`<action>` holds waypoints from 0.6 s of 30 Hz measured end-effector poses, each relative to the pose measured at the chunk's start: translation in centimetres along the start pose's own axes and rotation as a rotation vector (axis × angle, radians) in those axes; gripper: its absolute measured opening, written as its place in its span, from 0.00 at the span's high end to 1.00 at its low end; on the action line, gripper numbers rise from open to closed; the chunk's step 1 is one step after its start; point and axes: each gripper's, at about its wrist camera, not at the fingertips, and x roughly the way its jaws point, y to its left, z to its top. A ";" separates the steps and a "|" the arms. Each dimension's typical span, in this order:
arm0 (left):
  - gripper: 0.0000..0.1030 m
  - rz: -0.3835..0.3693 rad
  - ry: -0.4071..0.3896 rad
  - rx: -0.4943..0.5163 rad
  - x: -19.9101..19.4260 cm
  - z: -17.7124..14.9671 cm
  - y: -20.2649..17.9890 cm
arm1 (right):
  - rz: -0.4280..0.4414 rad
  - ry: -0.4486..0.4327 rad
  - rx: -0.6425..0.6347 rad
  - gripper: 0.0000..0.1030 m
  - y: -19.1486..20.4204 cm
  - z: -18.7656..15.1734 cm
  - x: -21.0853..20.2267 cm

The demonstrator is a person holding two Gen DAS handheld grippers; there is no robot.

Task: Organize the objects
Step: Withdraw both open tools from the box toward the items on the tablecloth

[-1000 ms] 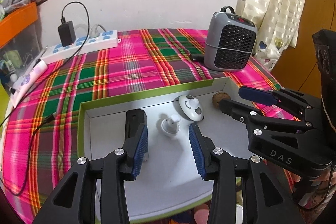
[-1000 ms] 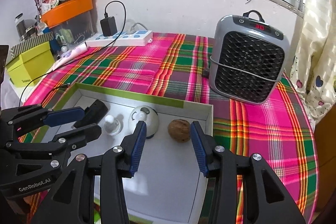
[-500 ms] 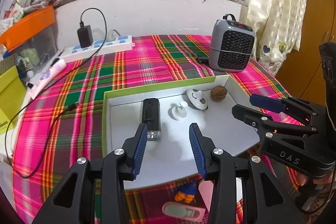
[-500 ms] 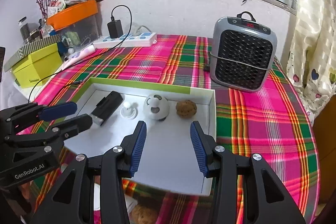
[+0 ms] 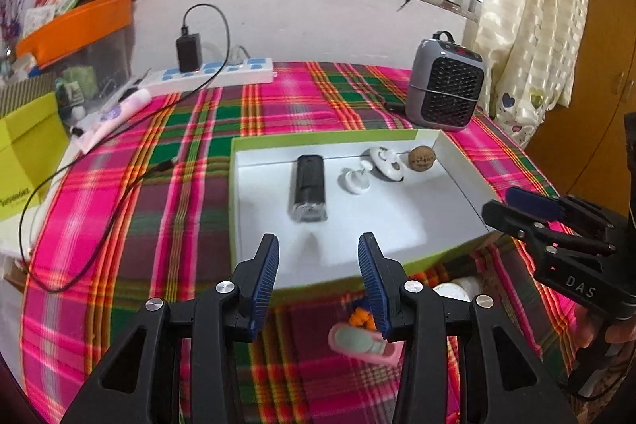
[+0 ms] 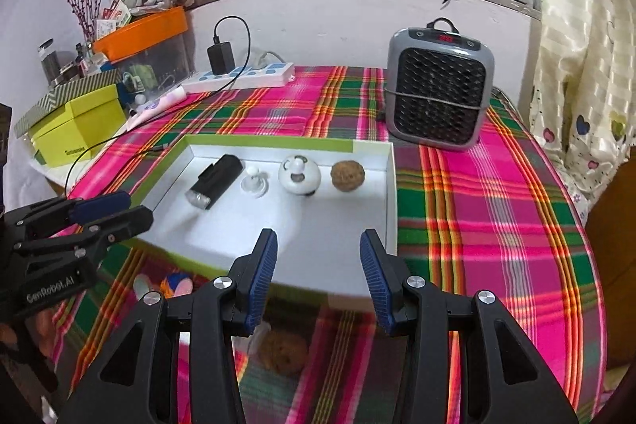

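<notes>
Left wrist view shows us our left gripper (image 5: 318, 261) with its blue-padded fingers spread apart and grasping nothing, hanging above the near edge of the white tray (image 5: 397, 225) with the green rim. Along the tray's far side we see a row of things: a black flashlight (image 5: 308, 187) lying with its lens toward us, then a small white knob-shaped piece (image 5: 353, 181), a white round gadget (image 5: 387, 165), and a brown walnut (image 5: 422, 157) nearest the right wall. Just in front of the tray, on the plaid tablecloth (image 5: 159, 225), lie a pink-and-grey clip-like item (image 5: 359, 342) and a small orange-and-blue toy (image 5: 363, 316), partly hidden behind our right finger. From the right wrist view, our right gripper (image 6: 318, 265) is likewise spread wide and empty, over the tray's near right part, and below it a second brown walnut (image 6: 284, 352) rests on the cloth. Behind the tray stand a grey heater (image 6: 439, 86) and a white power strip (image 6: 242, 76) with a black charger (image 6: 220, 57) plugged in.
</notes>
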 end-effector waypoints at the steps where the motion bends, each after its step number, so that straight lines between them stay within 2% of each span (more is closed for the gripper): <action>1: 0.61 0.001 -0.002 -0.005 -0.2 -0.3 0.2 | 0.000 -0.002 0.000 0.57 0.1 -0.2 -0.2; 9: 0.61 -0.029 -0.002 -0.040 -1.5 -1.7 1.1 | 0.009 -0.007 0.010 0.56 0.2 -1.7 -1.3; 18: 0.54 -0.093 0.048 -0.037 -1.3 -3.7 0.0 | 0.027 0.029 0.019 0.56 0.2 -4.2 -1.4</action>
